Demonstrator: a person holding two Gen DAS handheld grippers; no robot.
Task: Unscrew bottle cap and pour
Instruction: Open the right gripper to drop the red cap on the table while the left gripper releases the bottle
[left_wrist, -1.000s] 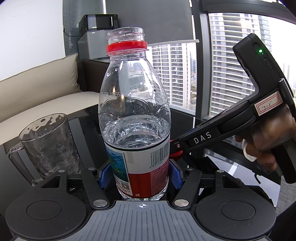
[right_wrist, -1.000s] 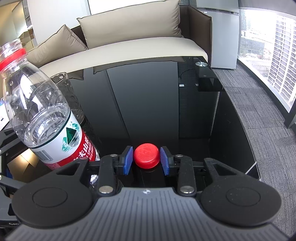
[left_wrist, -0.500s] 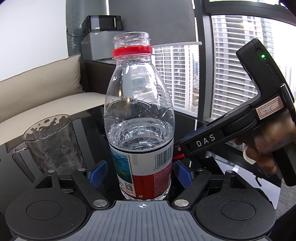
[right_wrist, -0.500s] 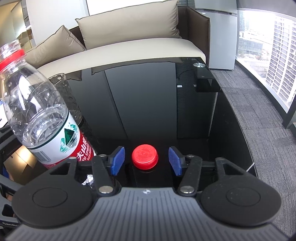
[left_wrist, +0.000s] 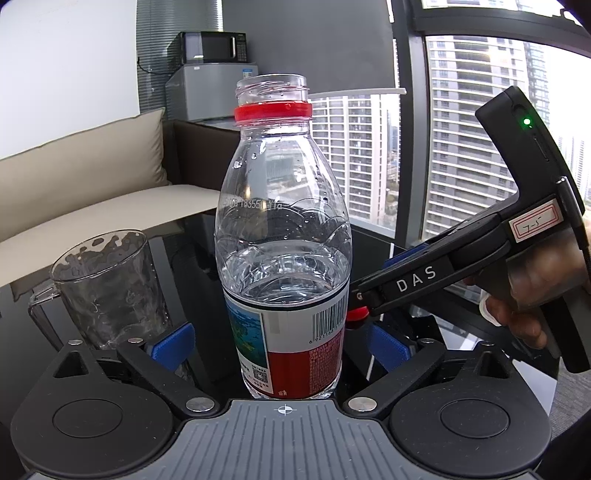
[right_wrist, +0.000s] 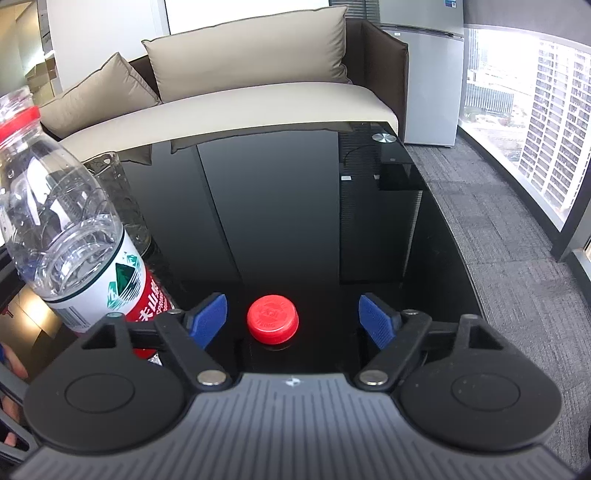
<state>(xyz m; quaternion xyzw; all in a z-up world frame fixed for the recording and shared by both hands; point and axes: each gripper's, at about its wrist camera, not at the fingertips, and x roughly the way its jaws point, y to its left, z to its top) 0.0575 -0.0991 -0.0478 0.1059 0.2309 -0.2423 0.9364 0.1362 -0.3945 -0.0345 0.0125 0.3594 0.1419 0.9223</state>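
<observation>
Nearby, glass mug (left_wrist: 107, 291) stands beside bottle (left_wrist: 284, 258), sofa (right_wrist: 258, 96) beyond.

Glossy black table (right_wrist: 280, 206) carries bottle (left_wrist: 284, 254), red cap (right_wrist: 272, 323), apparently empty glass mug (left_wrist: 107, 291).

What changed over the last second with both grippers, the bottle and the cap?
Both grippers have just been opening: the left gripper let go of the bottle, the right gripper let go of the cap. Bottle still upright, cap still on the table, glass unmoved.
</observation>
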